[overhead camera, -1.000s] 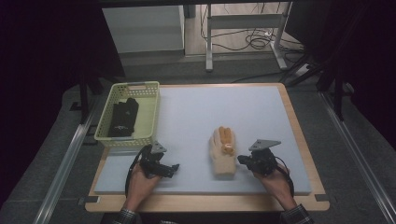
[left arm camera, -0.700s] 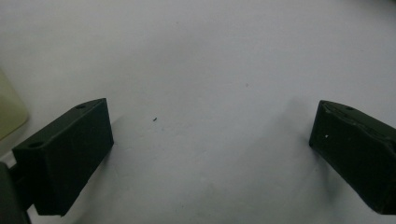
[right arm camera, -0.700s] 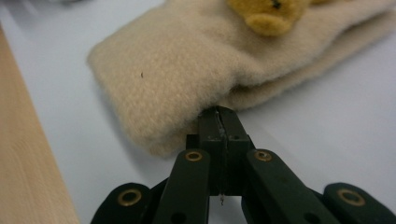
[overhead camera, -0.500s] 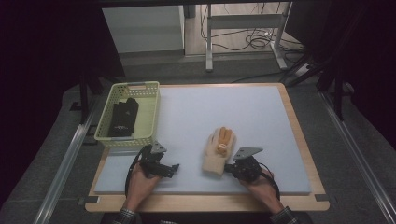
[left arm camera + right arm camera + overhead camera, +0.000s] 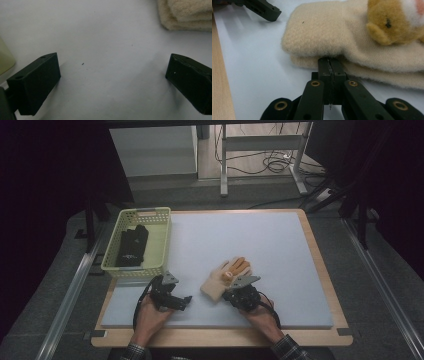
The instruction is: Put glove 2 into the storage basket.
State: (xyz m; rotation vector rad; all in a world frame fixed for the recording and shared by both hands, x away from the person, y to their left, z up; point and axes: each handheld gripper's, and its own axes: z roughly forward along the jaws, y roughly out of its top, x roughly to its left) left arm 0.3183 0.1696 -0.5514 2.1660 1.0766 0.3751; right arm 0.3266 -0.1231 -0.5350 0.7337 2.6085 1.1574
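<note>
A cream glove (image 5: pixel 220 282) with orange fingertips lies flat on the bench's pale mat (image 5: pixel 240 245), near the front edge and a little right of the middle. Its cuff points toward the person and its tips toward the far side. In the right gripper view the glove (image 5: pixel 352 42) shows two fleecy layers, one on the other, with a small tan plush bear face (image 5: pixel 392 22) on top.

The right gripper (image 5: pixel 239 292) sits at the glove's cuff end, touching it. Its own view shows the right gripper (image 5: pixel 329 62) with fingers pressed together, their tips pushed against the edge where the two layers meet; whether they pinch any cloth I cannot tell.

The left gripper (image 5: pixel 175 299) rests on the mat just left of the glove, apart from it. In its own view the left gripper (image 5: pixel 112 75) has its fingers spread wide over bare mat, with the glove (image 5: pixel 185 15) at the upper right corner.

Behind the left gripper, at the bench's left edge, stands a pale yellow basket (image 5: pixel 162 227) with a black folded thing (image 5: pixel 132 245) inside. The wooden bench rim (image 5: pixel 320 255) frames the mat.
</note>
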